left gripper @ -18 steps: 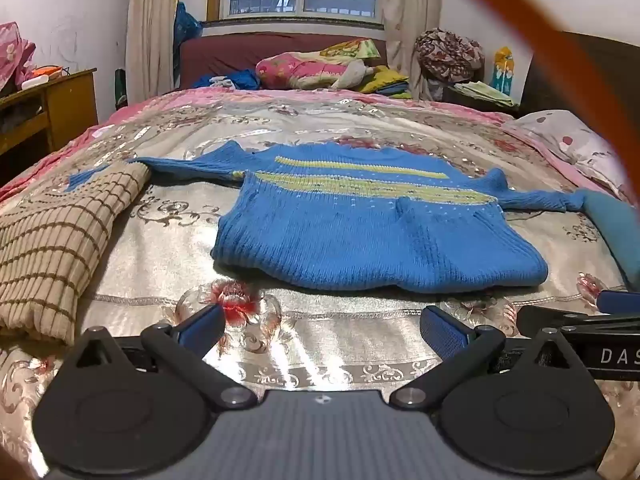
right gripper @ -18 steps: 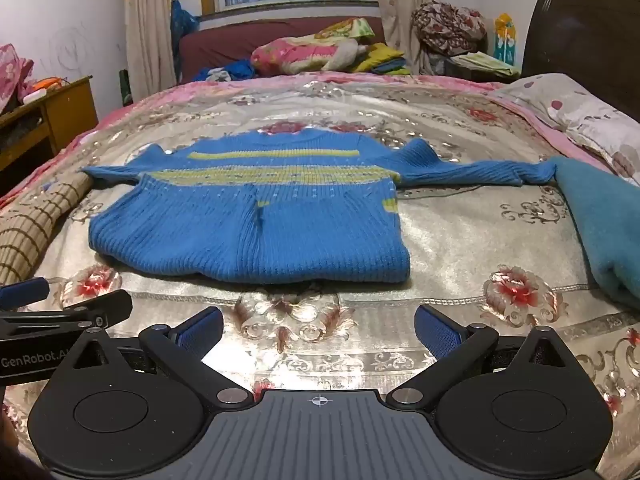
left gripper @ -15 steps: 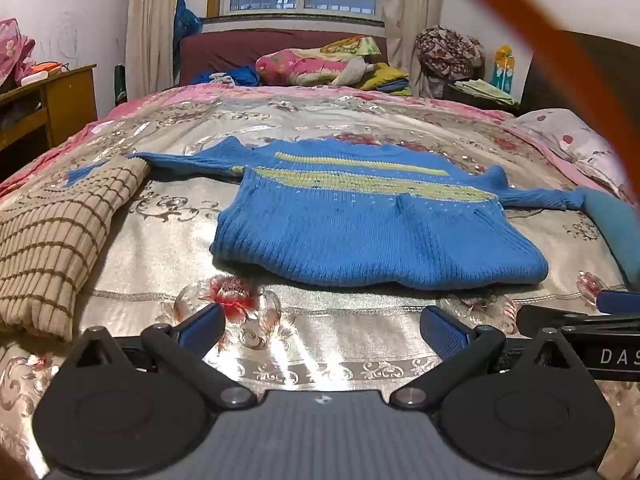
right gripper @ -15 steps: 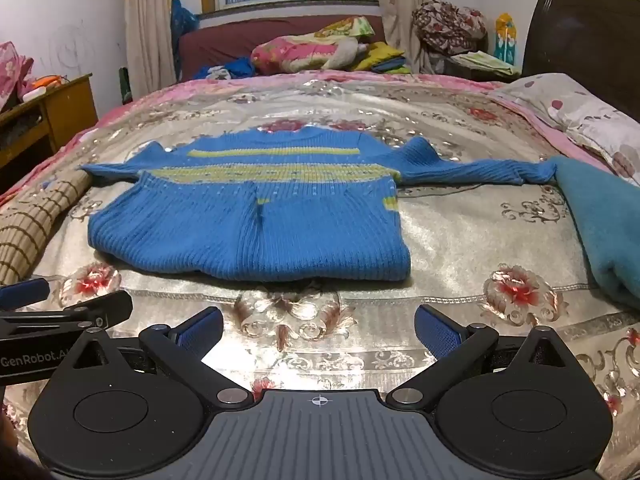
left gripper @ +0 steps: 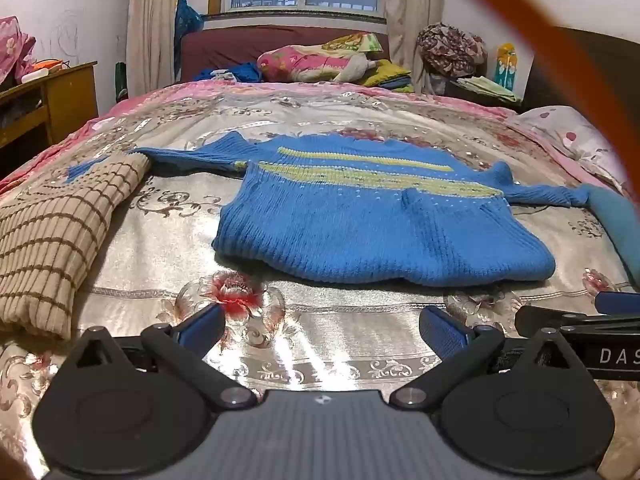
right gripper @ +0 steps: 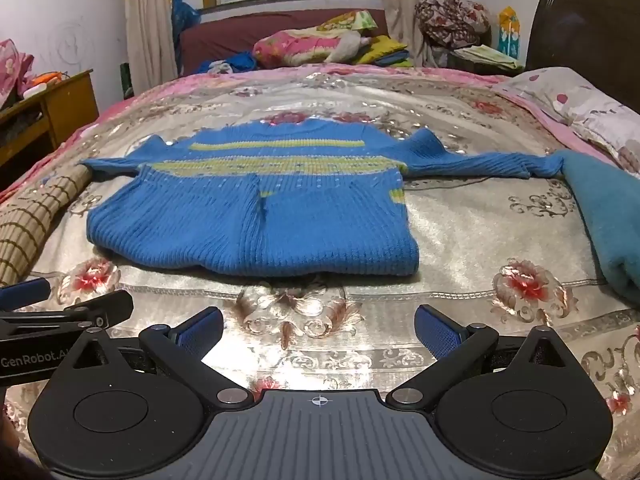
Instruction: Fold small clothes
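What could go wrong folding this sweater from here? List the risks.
1. The sweater's left sleeve end lies under the checked cloth; pulling it may drag that cloth along.
2. Its right sleeve end touches the teal cloth, which could get caught in the fold.
3. The bedspread looks glossy, so the sweater may slide. Both grippers, left and right, are open and short of the hem.

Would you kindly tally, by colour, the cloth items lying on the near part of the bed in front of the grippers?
Blue with yellow stripes: 1, the sweater
Beige check: 1, the folded cloth
Teal: 1, the plain cloth
Total: 3
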The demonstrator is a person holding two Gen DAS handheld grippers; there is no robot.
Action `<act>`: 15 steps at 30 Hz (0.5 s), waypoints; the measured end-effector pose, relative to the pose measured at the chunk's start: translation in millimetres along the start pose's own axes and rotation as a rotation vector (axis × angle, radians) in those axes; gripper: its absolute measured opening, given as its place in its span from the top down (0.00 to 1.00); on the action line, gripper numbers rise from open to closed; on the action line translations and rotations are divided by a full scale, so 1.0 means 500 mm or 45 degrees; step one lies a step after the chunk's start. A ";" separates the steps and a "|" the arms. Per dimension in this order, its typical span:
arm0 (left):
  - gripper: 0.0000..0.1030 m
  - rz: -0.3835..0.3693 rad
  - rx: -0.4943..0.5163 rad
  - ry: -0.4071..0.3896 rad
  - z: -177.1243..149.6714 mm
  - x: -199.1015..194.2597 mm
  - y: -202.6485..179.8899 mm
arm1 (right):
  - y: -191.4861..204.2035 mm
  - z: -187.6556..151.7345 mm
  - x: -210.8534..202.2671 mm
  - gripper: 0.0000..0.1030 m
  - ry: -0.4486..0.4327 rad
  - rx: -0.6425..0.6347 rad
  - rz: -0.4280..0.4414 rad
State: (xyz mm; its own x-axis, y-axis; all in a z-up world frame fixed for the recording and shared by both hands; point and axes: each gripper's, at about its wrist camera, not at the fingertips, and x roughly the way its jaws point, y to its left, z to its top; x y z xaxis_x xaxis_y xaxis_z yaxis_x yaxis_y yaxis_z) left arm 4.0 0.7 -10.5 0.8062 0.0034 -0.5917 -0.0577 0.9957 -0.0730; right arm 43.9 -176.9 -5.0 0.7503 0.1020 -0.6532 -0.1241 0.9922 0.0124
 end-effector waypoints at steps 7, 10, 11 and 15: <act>0.00 0.001 0.009 0.013 -0.003 0.002 -0.003 | -0.003 -0.004 0.007 0.02 0.010 0.008 0.009; 0.00 -0.001 0.013 0.015 -0.001 0.003 -0.002 | -0.004 -0.006 0.010 0.02 0.015 0.014 0.010; 0.00 -0.005 0.013 0.015 0.000 0.004 -0.002 | -0.005 -0.006 0.011 0.03 0.016 0.016 0.010; 0.00 -0.015 0.024 0.006 0.000 0.004 -0.006 | -0.005 -0.005 0.015 0.06 0.020 0.018 0.005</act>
State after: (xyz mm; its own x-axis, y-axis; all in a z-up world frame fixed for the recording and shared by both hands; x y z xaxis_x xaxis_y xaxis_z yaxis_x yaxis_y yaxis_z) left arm 5.7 -2.3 -11.4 0.8041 -0.0084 -0.5944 -0.0374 0.9972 -0.0648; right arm 48.1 -178.9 -11.6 0.7398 0.1046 -0.6647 -0.1175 0.9927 0.0254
